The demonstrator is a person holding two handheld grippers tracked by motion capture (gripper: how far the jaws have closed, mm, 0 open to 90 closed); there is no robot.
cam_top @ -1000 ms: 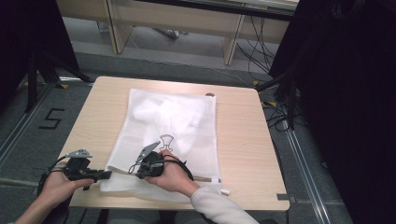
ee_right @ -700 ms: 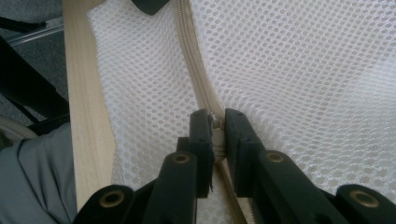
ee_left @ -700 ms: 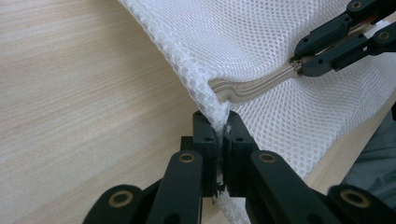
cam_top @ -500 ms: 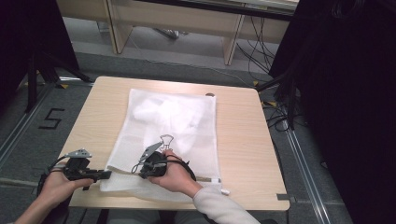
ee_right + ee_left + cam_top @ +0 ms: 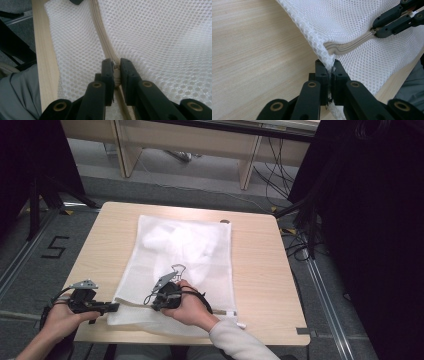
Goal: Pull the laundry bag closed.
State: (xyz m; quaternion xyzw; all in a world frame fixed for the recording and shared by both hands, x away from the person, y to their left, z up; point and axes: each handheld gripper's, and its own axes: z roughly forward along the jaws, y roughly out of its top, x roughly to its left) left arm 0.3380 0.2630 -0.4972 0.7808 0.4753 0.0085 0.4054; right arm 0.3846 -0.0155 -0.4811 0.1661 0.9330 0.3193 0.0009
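High view: I see one white mesh bag (image 5: 185, 265) flat on the tabletop (image 5: 260, 270), two grippers at its near edge. Left gripper view: my left gripper (image 5: 329, 75) is clamped tight on the bag's corner; one beige zipper (image 5: 348, 45) runs toward the other gripper. Right gripper view: my right gripper (image 5: 115, 68) is pinched closed on the zipper pull (image 5: 115, 66).

A single dark numeral "5" (image 5: 56, 247) is marked on the grey floor (image 5: 30, 270), out beyond and to the left of the left hand-held gripper (image 5: 112, 307); no other writing is legible.
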